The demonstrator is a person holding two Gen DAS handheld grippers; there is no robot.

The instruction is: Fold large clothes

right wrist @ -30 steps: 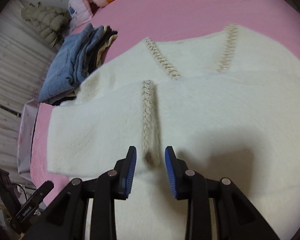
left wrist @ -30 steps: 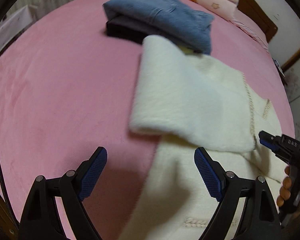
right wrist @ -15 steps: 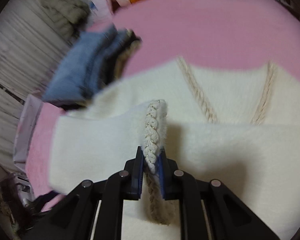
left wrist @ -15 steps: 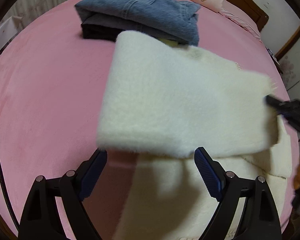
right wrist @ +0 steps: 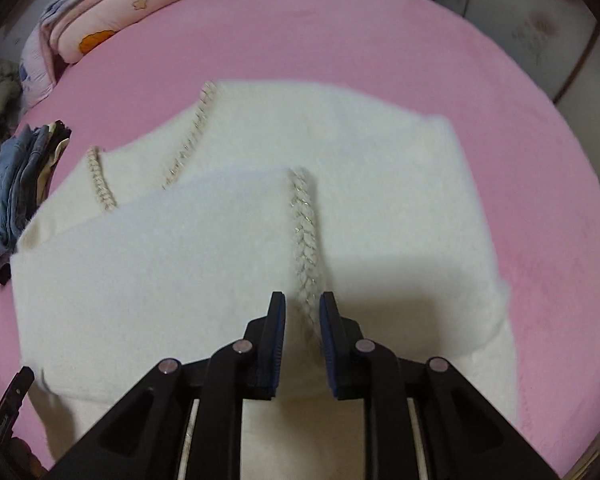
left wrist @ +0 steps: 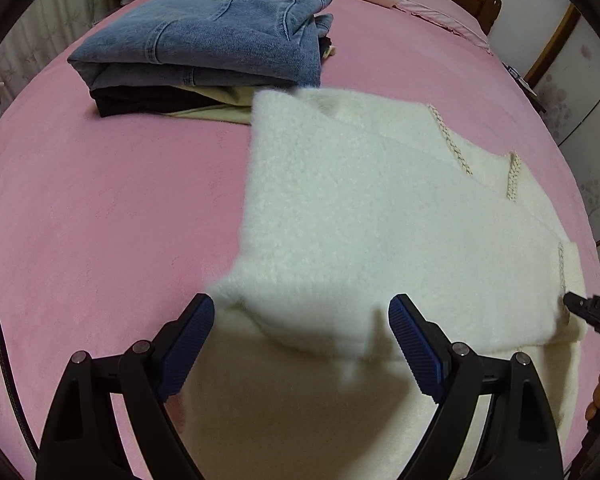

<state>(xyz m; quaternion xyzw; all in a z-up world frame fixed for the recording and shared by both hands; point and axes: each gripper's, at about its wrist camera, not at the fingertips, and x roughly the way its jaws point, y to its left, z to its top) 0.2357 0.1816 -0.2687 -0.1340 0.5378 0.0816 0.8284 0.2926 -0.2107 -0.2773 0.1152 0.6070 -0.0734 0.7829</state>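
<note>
A fluffy cream cardigan (left wrist: 380, 216) with braided trim lies on the pink bed, its sleeve folded across the body. My left gripper (left wrist: 302, 344) is open and empty just above the near edge of the folded sleeve. In the right wrist view the cardigan (right wrist: 180, 264) fills the middle. My right gripper (right wrist: 302, 332) is slightly parted around the braided cuff trim (right wrist: 304, 224), which lies flat between its fingers. The right gripper's tip also shows in the left wrist view (left wrist: 592, 310).
A stack of folded clothes with blue jeans on top (left wrist: 204, 36) lies at the far side of the bed, also in the right wrist view (right wrist: 16, 184). Pink pillows (right wrist: 108, 12) sit at the headboard. The pink bedspread (left wrist: 100, 200) spreads left.
My right gripper carried the cuff across the body, laid it down and parted its fingers. The sleeve now lies flat over the cardigan. My left gripper stayed open.
</note>
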